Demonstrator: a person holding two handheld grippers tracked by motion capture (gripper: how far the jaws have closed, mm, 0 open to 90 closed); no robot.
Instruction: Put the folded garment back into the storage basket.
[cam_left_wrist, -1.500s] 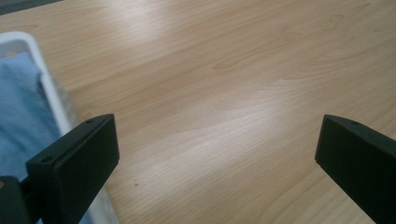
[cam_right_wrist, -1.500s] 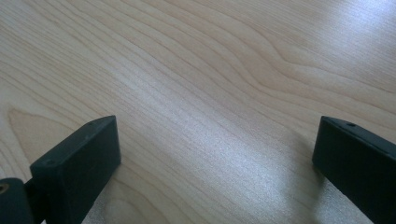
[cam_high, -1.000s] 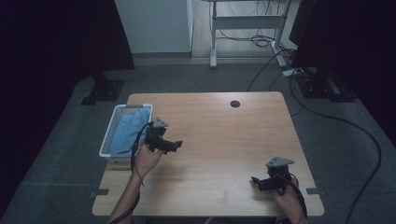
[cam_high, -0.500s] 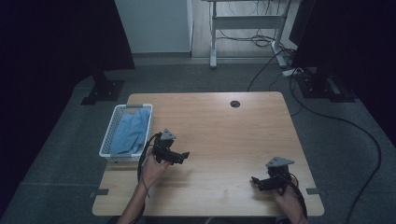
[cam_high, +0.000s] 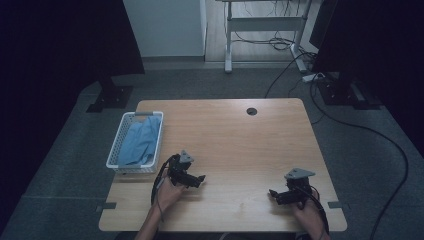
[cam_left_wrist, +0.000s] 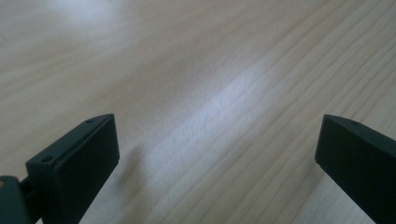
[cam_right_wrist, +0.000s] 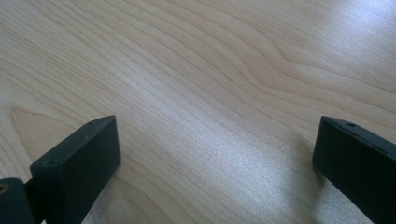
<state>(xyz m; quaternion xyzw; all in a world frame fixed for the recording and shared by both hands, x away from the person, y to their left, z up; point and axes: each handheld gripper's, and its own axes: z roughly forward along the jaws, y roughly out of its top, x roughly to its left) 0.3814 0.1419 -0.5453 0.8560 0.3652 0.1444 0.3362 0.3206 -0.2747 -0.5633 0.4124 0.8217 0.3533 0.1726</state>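
Now both claws rest empty at the worktop's near edge.
Left claw (cam_high: 199, 179) and right claw (cam_high: 273, 193) gape wide; blue cloth (cam_high: 140, 141) sits in basket (cam_high: 116, 148) — looks finished.

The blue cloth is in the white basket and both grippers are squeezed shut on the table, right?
Not quite. The blue cloth does lie in the white basket, but the left gripper and right gripper are both open, jaws wide apart over bare wood, as each gripper view shows.
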